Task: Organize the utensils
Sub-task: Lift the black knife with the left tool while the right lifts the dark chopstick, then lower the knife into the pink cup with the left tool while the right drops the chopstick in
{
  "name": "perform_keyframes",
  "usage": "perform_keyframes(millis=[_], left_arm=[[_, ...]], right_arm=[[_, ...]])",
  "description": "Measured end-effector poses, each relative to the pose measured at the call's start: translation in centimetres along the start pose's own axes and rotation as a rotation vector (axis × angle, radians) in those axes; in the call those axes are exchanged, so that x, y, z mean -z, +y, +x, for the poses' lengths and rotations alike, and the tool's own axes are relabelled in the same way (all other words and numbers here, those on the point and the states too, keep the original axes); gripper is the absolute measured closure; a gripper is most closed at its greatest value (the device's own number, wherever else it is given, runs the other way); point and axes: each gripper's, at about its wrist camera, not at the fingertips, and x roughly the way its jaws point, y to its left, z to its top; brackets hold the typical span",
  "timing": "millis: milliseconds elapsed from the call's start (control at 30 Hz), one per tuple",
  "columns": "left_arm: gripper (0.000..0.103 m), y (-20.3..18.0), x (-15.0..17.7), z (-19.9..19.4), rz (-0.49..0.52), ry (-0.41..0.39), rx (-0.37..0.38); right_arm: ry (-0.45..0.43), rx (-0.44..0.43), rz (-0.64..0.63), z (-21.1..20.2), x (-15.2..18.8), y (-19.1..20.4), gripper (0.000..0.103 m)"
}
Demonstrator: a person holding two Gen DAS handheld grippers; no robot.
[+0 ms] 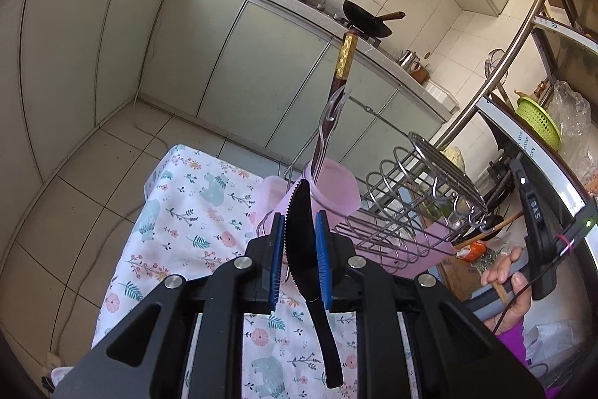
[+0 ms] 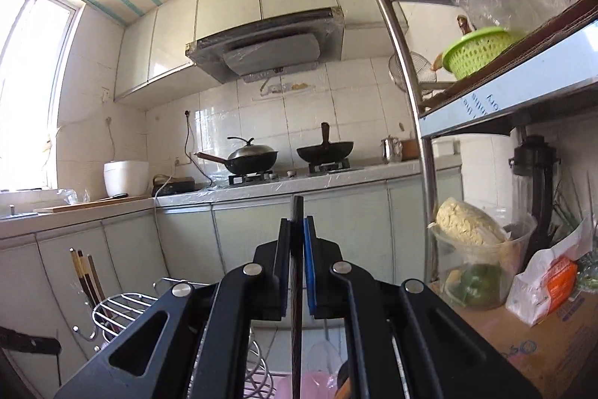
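Observation:
My left gripper (image 1: 302, 230) is shut on a black serrated plastic knife (image 1: 301, 230), blade tip up, handle hanging down, just in front of a pink cup (image 1: 336, 193). The cup stands in a wire dish rack (image 1: 422, 212) and holds a clear fork (image 1: 329, 122) and a dark chopstick with a gold band (image 1: 345, 58). My right gripper (image 2: 297, 234) is shut on a thin dark chopstick (image 2: 296, 305), held upright above the rack. More chopsticks (image 2: 86, 275) stand in the rack's wire holder (image 2: 119, 309) at the lower left.
A floral cloth (image 1: 187, 230) covers the table under the rack. A metal shelf (image 2: 504, 100) on the right holds a green basket (image 2: 478, 51), bags and a food tub (image 2: 482, 264). The counter with two woks (image 2: 254, 156) lies behind. The right hand (image 1: 512, 283) shows beside the rack.

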Motion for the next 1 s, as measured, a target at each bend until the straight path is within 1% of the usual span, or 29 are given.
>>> perform_keyframes(millis=[67,167,233,367,433,500,567,600,700,767,867,1000], left_arm=[[0.087,-0.4,-0.3,-0.2,0.011,-0.031,-0.005],[0.087,-1.4,-1.1,-0.7,0.026,-0.088,-0.004],[0.087,-2.2,-1.7,-1.2,0.043,-0.141,-0.003],[0.087,-4.3,-2.8,-2.2,0.090,-0.286,-0.017],[0.087,-5.3,-3.2,-2.3,0.116,-0.364,-0.039],[0.087,-6.6,-3.3,-2.4,0.158,-0.466,-0.085],[0.087,-7.7,-3.2,-2.1,0.193,-0.539,-0.114],[0.087,-8.4,-3.1,-1.9,0.219,-0.590,-0.141],[0.087,-9.7,-2.8,-0.8,0.275,-0.672,-0.192],[0.087,-10.2,-2.6,0.1,0.301,-0.691,-0.218],[0.087,-10.5,-2.2,1.6,0.328,-0.690,-0.244],[0.087,-10.2,-1.5,2.8,0.354,-0.689,-0.275]], right_arm=[[0.018,-0.017,0.007,-0.4,0.3,0.0,0.097],[0.022,-0.015,-0.038,-1.2,1.1,0.9,0.097],[0.027,-0.015,-0.064,-1.5,1.6,1.4,0.097],[0.042,-0.026,-0.076,-2.0,2.6,2.0,0.097],[0.052,-0.035,-0.063,-2.3,3.1,1.9,0.097],[0.060,-0.037,-0.054,-2.5,3.5,1.9,0.096],[0.072,-0.040,-0.041,-2.7,3.9,1.6,0.096],[0.080,-0.040,-0.033,-2.8,4.1,1.4,0.096],[0.099,-0.040,-0.013,-2.8,4.5,0.9,0.096],[0.110,-0.040,-0.004,-2.7,4.8,0.6,0.096],[0.125,-0.041,0.007,-2.5,5.2,0.3,0.096],[0.140,-0.046,0.013,-2.3,5.6,0.2,0.096]])
